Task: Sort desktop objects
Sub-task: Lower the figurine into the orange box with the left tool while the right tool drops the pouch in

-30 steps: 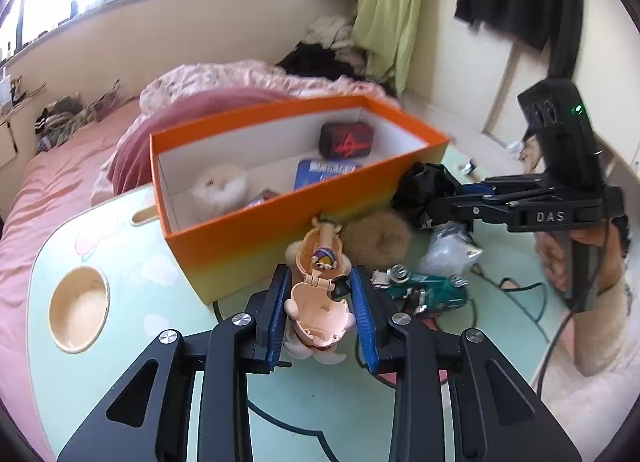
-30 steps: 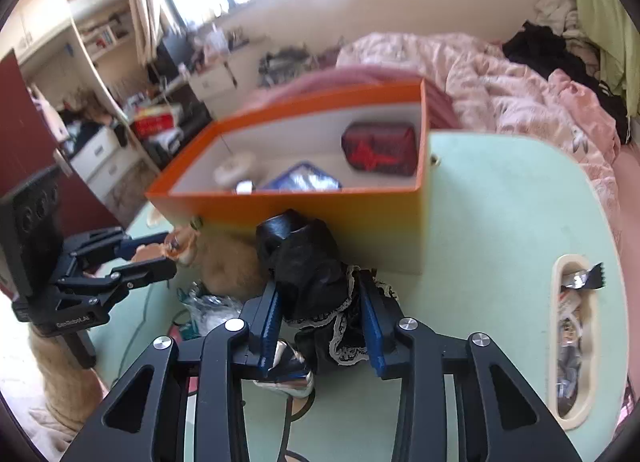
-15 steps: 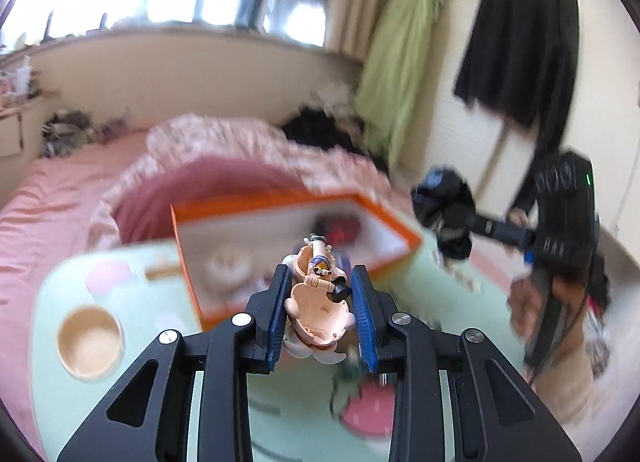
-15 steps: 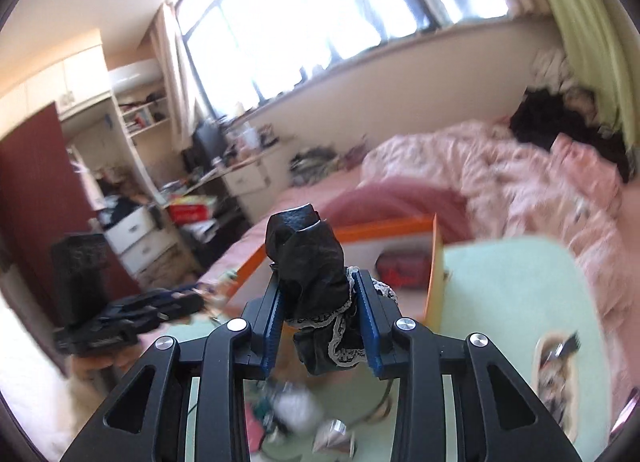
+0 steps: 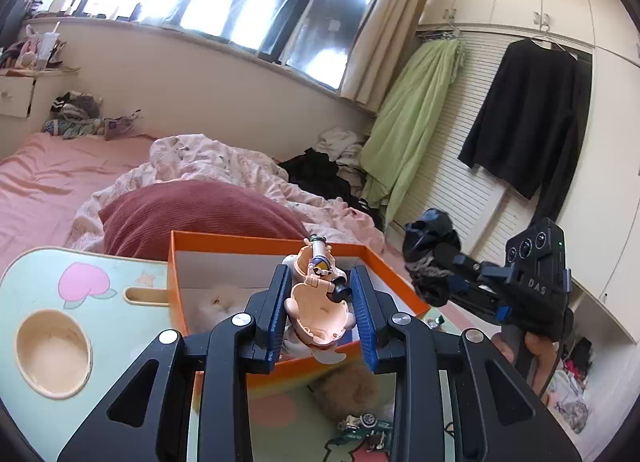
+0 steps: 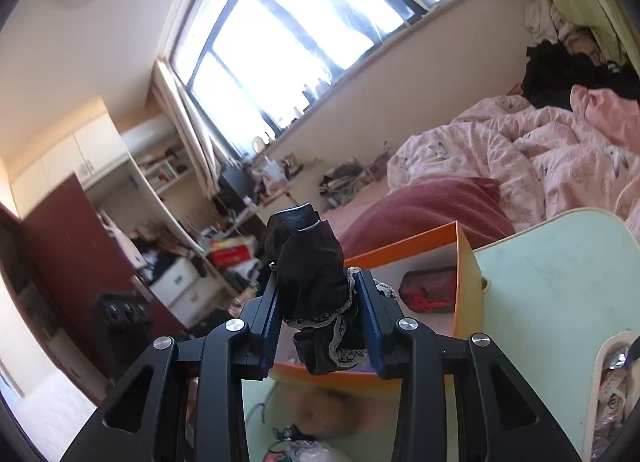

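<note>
Both loads are up in the air over the pale green counter, and the target sits right below: the orange box, open-topped, with a white fluffy ball and a red pouch already lying inside it. The left claw is clamped on a peach-coloured toy figure, blue pads pressing its sides, the figure hanging just over the box's near wall. The right claw is squeezed on a bundle of black lace-trimmed fabric, which bulges above the pads and droops below them, also over the near rim. To finish well, I'd say carry each load further in past the near wall before letting go, so nothing lands on the rim and tips back out. The figure looks hard and lumpy (it may bounce or roll), so lower it close to the box floor first. The fabric is limp and could snag on a pad, so open wide and lift straight away. Keep the two claws apart, one per end of the box. Left behind on the counter near the box: a tan fluffy ball and a small green toy car.
</note>
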